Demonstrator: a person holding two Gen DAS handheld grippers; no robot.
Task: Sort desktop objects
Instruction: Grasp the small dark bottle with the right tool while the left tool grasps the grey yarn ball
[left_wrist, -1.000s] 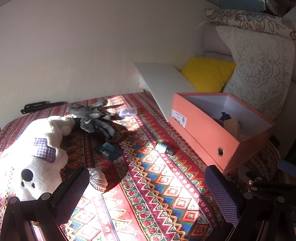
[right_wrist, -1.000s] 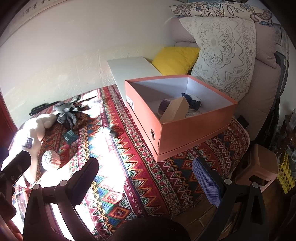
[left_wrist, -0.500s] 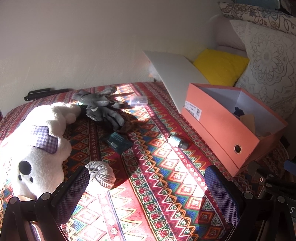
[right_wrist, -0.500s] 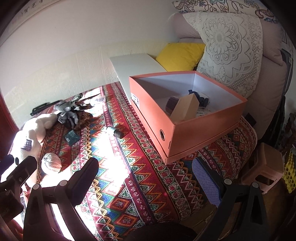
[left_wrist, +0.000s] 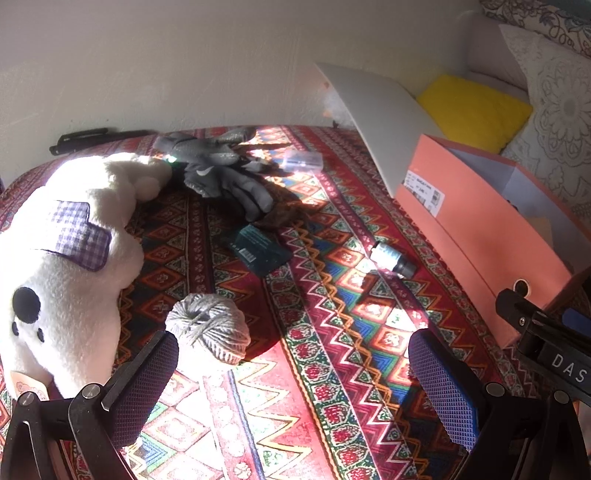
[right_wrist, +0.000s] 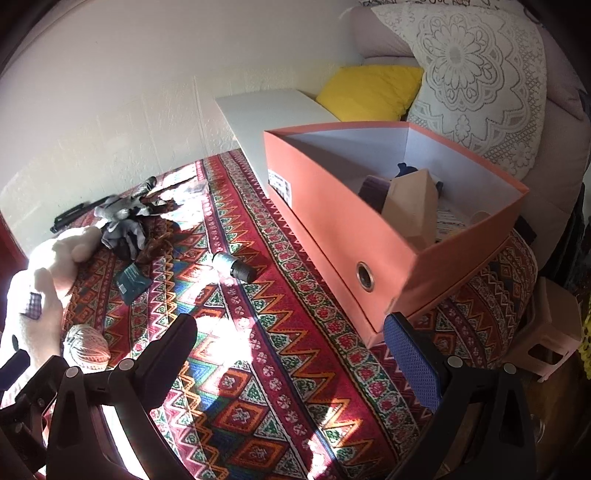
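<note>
Left gripper (left_wrist: 291, 354) hovers low over the patterned cloth (left_wrist: 332, 369), fingers spread wide with nothing between them. The ball of yarn (left_wrist: 208, 330) lies just beyond its left finger (left_wrist: 147, 373), near it but contact cannot be judged. White plush toy (left_wrist: 70, 258) lies on its side at the left edge, with a purple checked patch on it. Grey gloves (left_wrist: 221, 173) sit in a heap at the far side, near the wall, just beside the toy's top end. A small clear plastic case (left_wrist: 301, 159) lies just right of the gloves. A dark teal packet (left_wrist: 258, 249) lies flat in the middle, between the gloves and the yarn. A small bottle with a dark cap (left_wrist: 389, 256) lies on its side between the packet and the orange box (left_wrist: 480, 236). A black pen-like item (left_wrist: 92, 136) lies along the wall. Right gripper (right_wrist: 291, 343) is likewise released and empty, held over the cloth near the front corner of the box. The box is open-topped and holds a tan cardboard piece (right_wrist: 410, 206), a dark purple item (right_wrist: 373, 188) and something dark blue (right_wrist: 406, 170) behind them. A white board (right_wrist: 269, 114) leans behind the box, beside a yellow cushion (right_wrist: 369, 92) and a lace pillow (right_wrist: 480, 74).
</note>
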